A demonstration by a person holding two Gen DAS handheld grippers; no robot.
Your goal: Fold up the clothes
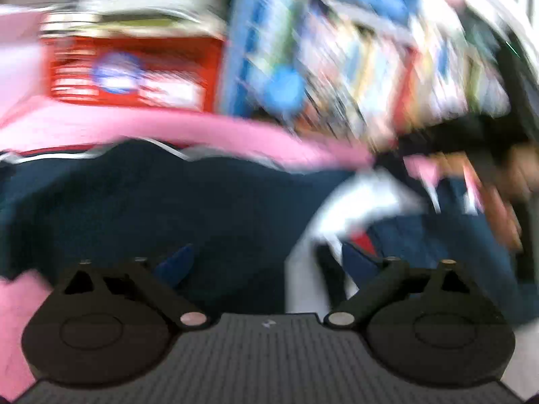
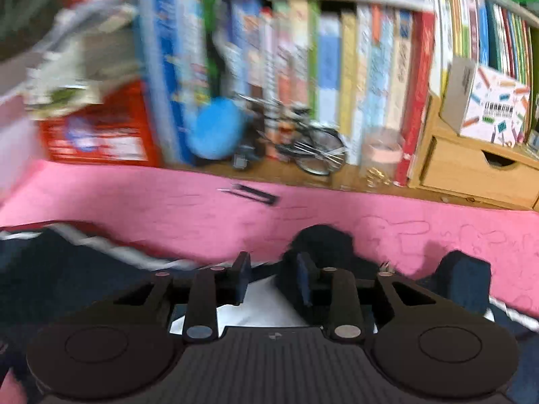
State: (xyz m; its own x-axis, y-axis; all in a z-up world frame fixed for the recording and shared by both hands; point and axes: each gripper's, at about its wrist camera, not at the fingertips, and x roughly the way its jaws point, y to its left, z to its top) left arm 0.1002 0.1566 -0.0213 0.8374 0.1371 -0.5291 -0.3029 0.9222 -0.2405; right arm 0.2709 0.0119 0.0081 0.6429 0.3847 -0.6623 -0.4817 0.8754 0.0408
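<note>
On pink mat (image 2: 202, 202) lies dark navy white-trimmed garment (image 1: 134, 202) — left gripper (image 1: 269, 266) spread wide, empty; right gripper (image 2: 273, 279) narrowed, grip on cloth unclear.

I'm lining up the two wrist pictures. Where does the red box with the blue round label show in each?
Left wrist view: red box, upper left, above the pink mat, blurred.
Right wrist view: red box, left of middle, behind the pink mat.
Shared landmark: the blue round object right of the box.
</note>
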